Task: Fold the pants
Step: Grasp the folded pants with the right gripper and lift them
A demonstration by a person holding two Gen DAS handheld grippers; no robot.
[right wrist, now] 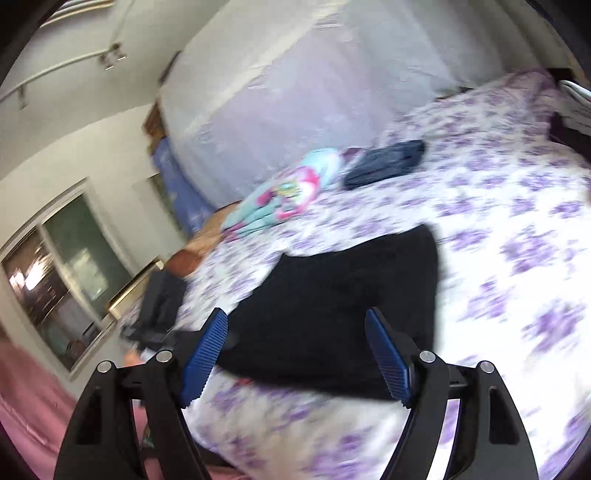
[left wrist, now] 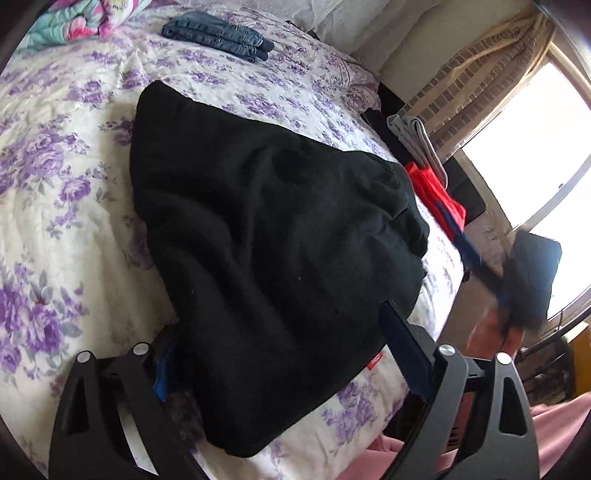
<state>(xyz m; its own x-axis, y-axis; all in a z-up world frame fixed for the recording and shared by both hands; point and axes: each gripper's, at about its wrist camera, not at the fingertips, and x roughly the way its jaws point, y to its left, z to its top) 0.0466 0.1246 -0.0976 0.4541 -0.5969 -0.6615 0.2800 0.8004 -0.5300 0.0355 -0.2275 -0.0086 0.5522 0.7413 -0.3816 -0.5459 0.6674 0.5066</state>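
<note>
Black pants (left wrist: 266, 229) lie folded in a thick heap on the floral bedspread (left wrist: 55, 192), reaching down to the bed's near edge. My left gripper (left wrist: 277, 325) is open wide, and the near end of the pants sits between its fingers. Its left pad (left wrist: 162, 373) is partly hidden by the cloth, and no pad visibly presses in. My right gripper (right wrist: 295, 354) is open and empty, hovering over the near end of the pants (right wrist: 351, 295). It also shows as a blurred dark shape (left wrist: 532, 280) off the bed's right side in the left wrist view.
Folded jeans (left wrist: 218, 35) and a colourful garment (left wrist: 74, 18) lie at the far end of the bed. Red cloth (left wrist: 436, 192) and a grey folded piece (left wrist: 413, 136) sit beyond the bed's right edge, under a bright window (left wrist: 535, 147). Pink clothing (left wrist: 561, 435) fills the near right corner.
</note>
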